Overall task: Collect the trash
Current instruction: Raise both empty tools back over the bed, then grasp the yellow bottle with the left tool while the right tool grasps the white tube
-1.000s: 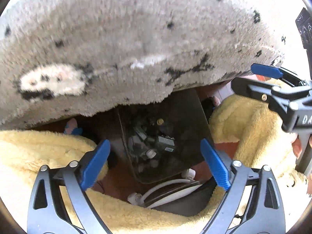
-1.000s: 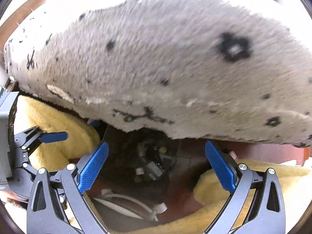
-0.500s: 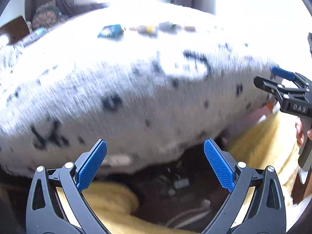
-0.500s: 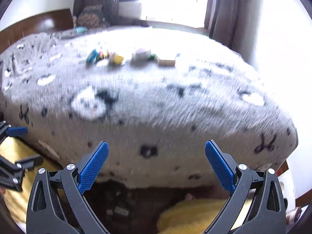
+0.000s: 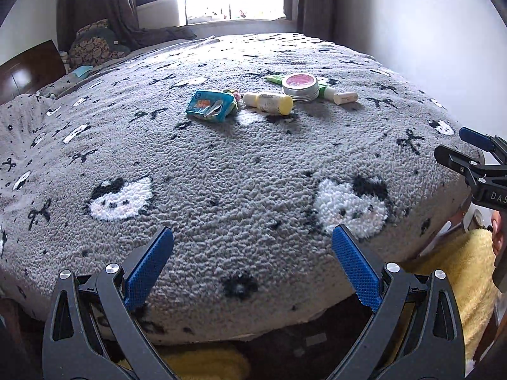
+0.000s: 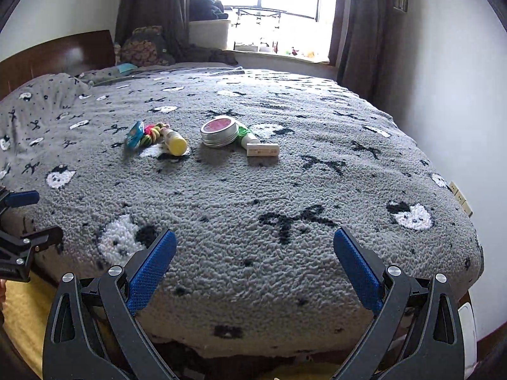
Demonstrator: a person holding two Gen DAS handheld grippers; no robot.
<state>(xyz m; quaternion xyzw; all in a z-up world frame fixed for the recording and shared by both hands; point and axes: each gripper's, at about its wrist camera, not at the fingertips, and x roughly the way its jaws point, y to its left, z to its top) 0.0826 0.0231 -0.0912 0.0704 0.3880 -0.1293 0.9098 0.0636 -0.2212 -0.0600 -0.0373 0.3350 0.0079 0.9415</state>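
Several small items lie in a row on the grey patterned bedspread (image 5: 247,171): a blue packet (image 5: 209,106), a yellow-capped bottle (image 5: 269,102), a round metal tin with a pink lid (image 5: 300,87), a green tube (image 5: 326,90) and a small beige stick (image 5: 346,97). The right wrist view shows the same packet (image 6: 134,134), bottle (image 6: 173,141), tin (image 6: 219,131), tube (image 6: 245,136) and stick (image 6: 263,150). My left gripper (image 5: 252,264) is open and empty at the near bed edge. My right gripper (image 6: 255,264) is open and empty beside it.
A colourful ring toy (image 6: 152,133) lies between the packet and the bottle. A yellow fluffy rug (image 5: 459,272) lies on the floor below the bed edge. A wooden headboard (image 6: 57,57), pillows and a curtained window (image 6: 263,6) are at the far side. A white wall (image 6: 443,79) is on the right.
Both grippers rose and tilted up from the dark bin on the floor under the bed edge. The views now look across the bed top at the items. Both stay open.
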